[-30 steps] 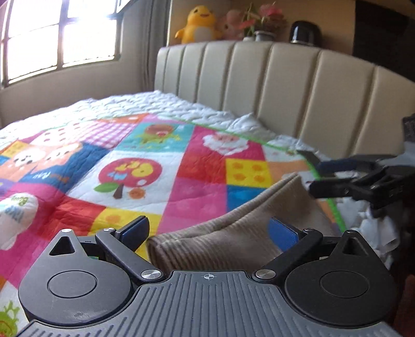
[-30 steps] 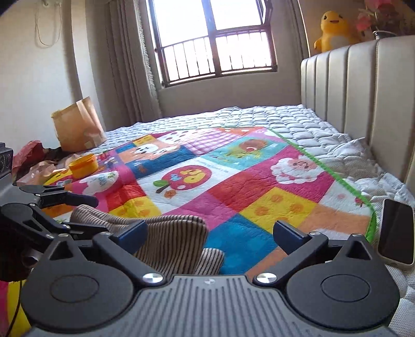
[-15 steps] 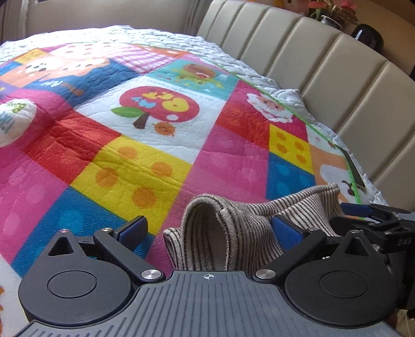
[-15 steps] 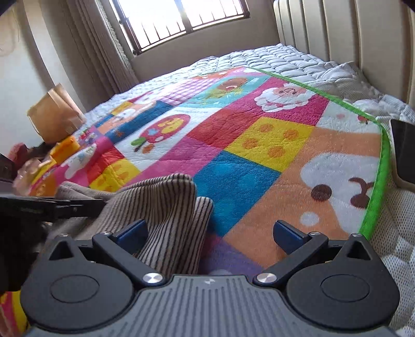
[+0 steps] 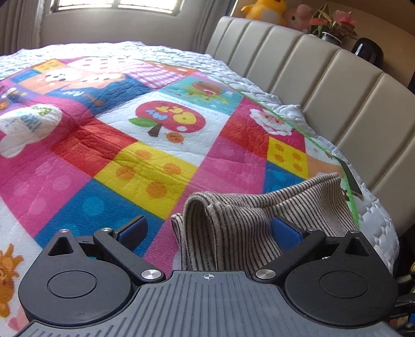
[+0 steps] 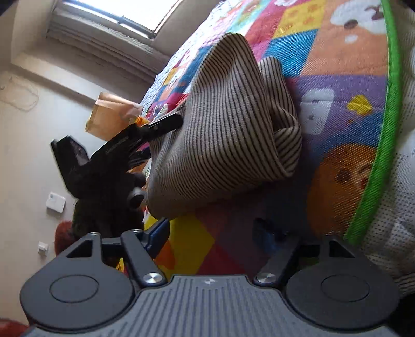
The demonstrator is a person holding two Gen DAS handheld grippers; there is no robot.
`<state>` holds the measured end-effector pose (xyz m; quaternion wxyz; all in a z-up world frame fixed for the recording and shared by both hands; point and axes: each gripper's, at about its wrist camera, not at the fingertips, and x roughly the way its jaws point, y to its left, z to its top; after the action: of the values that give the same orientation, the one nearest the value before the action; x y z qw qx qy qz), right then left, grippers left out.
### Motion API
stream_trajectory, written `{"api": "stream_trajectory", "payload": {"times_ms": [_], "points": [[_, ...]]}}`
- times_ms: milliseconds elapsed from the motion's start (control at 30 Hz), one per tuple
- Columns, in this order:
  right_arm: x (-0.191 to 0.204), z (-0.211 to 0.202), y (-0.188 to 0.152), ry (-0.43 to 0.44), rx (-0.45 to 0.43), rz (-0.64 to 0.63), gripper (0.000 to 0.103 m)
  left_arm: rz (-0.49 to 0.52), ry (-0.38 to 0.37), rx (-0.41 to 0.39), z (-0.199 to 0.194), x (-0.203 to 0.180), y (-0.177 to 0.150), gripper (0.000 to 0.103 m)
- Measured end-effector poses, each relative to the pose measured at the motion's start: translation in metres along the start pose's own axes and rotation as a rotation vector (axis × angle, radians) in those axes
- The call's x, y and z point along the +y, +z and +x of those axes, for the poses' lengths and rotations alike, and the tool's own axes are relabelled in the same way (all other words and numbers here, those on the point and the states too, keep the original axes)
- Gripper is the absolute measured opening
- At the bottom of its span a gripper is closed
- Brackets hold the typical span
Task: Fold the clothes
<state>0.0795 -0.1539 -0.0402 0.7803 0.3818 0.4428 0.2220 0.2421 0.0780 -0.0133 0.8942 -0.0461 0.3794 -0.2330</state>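
window (image 5: 114,4): bright daylight | headboard (image 5: 324,77): beige, padded | walls (image 6: 23,145): cream

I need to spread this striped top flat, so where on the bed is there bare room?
The colourful quilt is bare from the striped top out to the window side, around the apple square. Crowded: the green-edged corner by the headboard, where a dark phone lies, and the side with the paper bag.

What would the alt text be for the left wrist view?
The open left tongs straddle a bunched striped garment lying on a colourful patchwork quilt on a bed, beside a padded beige headboard.
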Motion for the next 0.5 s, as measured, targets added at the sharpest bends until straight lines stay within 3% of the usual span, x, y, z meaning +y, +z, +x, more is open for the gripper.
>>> {"api": "stream_trajectory", "payload": {"times_ms": [33,67,167,267,400,467,500], "points": [[-0.001,0.002,0.005,0.003,-0.017,0.011,0.052,0.012,0.01,-0.005,-0.005,-0.001,-0.001,0.103],[-0.002,0.002,0.012,-0.007,-0.036,0.017,0.05,0.03,0.02,-0.01,-0.011,-0.003,-0.003,0.103],[-0.004,0.002,0.034,-0.047,-0.099,0.019,0.05,0.086,0.041,-0.028,-0.029,-0.008,-0.008,0.103],[0.006,-0.008,0.056,-0.179,-0.225,-0.105,0.05,0.139,0.04,-0.053,-0.043,-0.014,-0.01,0.103],[0.006,-0.021,0.076,-0.208,-0.29,-0.122,0.05,0.184,0.014,-0.076,-0.043,-0.024,-0.005,0.103],[0.006,-0.026,0.084,-0.221,-0.318,-0.131,0.064,0.201,0.001,-0.082,-0.036,-0.03,0.0,0.103],[0.005,-0.027,0.082,-0.224,-0.321,-0.135,0.078,0.199,-0.009,-0.083,-0.03,-0.031,0.003,0.103]]}}
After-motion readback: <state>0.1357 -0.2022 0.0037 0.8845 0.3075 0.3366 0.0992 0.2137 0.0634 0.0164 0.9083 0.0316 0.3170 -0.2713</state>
